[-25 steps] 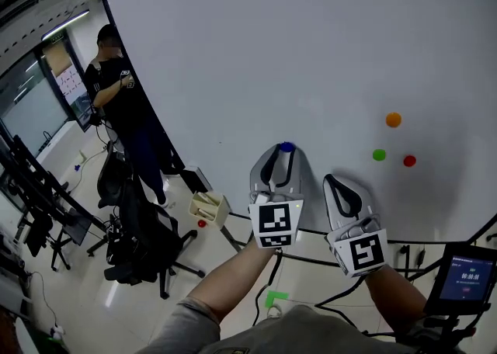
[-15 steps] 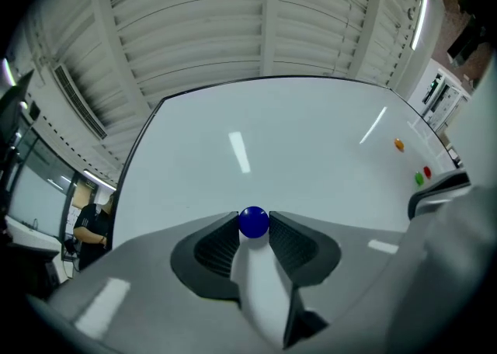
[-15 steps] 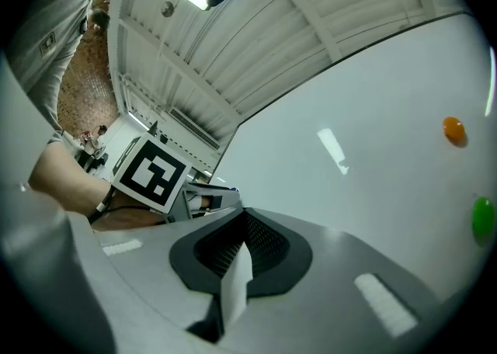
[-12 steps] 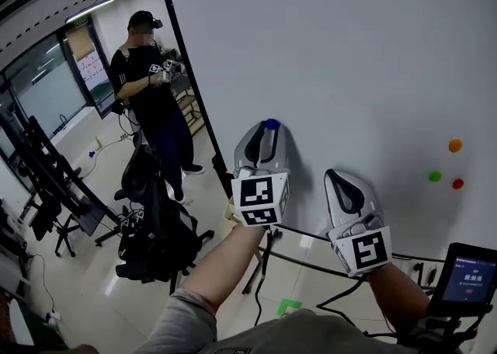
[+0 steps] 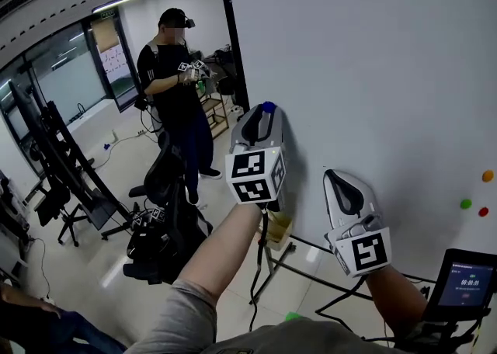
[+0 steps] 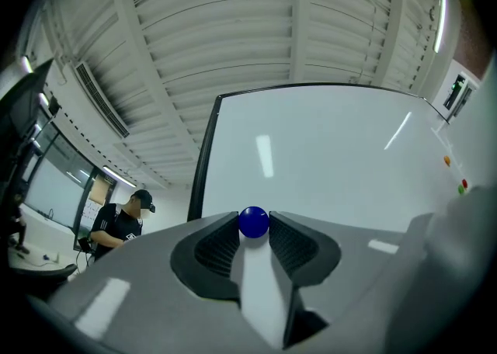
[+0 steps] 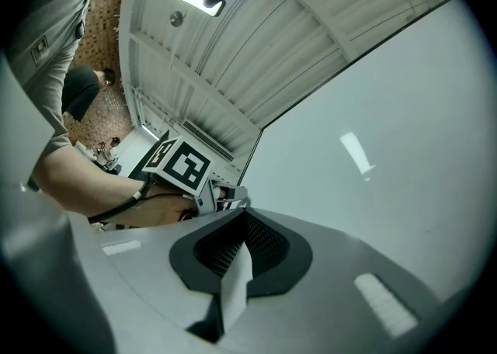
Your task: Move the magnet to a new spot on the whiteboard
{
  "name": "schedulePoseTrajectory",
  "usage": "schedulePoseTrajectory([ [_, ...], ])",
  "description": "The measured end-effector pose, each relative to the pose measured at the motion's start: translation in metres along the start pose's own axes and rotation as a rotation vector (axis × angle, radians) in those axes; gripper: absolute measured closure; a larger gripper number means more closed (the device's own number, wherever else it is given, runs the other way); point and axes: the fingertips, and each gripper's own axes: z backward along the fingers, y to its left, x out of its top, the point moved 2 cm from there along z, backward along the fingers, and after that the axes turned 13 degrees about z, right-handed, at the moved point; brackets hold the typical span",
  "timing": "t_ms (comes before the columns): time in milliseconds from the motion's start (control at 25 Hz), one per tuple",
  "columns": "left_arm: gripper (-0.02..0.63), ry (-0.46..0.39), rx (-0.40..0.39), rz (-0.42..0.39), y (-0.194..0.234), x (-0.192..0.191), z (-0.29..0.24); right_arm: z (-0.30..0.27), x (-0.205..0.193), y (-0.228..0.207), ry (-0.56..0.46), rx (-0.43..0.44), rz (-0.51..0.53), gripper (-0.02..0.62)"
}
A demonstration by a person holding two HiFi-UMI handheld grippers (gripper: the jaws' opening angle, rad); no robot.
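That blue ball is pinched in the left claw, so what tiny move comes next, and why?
Probably ease the left claw forward until the blue magnet meets the whiteboard. The magnet is gripped in front of bare board near its left edge.

A person in black (image 5: 177, 73) stands at the back left, near a black office chair (image 5: 167, 213) and dark stands (image 5: 62, 166). Lower right sits a small screen (image 5: 464, 282) — possibly a timer. Far right — orange (image 5: 488, 176), green (image 5: 466, 203) and red (image 5: 484, 211) dots.
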Motion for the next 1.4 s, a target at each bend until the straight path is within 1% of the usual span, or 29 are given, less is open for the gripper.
schedulePoseTrajectory([
  [80,0.485,-0.001,0.004,0.013,0.010,0.005,-0.006,-0.005,-0.001,0.004,-0.004,0.004,0.003,0.589],
  [200,0.485,-0.005,0.005,0.019,0.018,0.010,-0.014,-0.009,-0.003,0.003,-0.024,0.013,0.062,0.589],
  [320,0.485,-0.006,-0.005,0.024,0.022,0.013,-0.018,-0.012,-0.005,0.003,-0.018,0.008,0.061,0.589],
  [400,0.485,-0.010,-0.012,0.047,0.026,0.013,-0.017,-0.012,-0.009,0.003,-0.021,0.008,0.075,0.589],
  [480,0.485,-0.008,-0.017,0.083,0.031,0.014,-0.019,-0.013,-0.011,0.003,-0.019,0.009,0.077,0.589],
  [560,0.483,0.009,-0.036,0.138,0.034,0.017,-0.022,-0.012,-0.011,0.004,-0.016,0.009,0.074,0.589],
  [720,0.480,0.082,-0.095,0.264,0.035,0.025,-0.027,-0.008,-0.009,0.004,-0.009,0.015,0.072,0.589],
  [800,0.480,0.119,-0.113,0.296,0.036,0.026,-0.029,-0.008,-0.007,0.004,-0.011,0.016,0.073,0.589],
  [920,0.480,0.131,-0.114,0.293,0.038,0.025,-0.030,-0.009,-0.008,0.004,-0.015,0.018,0.075,0.589],
  [1280,0.480,0.098,-0.101,0.292,0.037,0.025,-0.024,-0.004,-0.007,0.005,-0.009,0.022,0.075,0.589],
  [1400,0.442,0.098,-0.098,0.300,0.040,0.023,-0.022,-0.003,-0.007,0.007,-0.010,0.021,0.071,0.589],
])
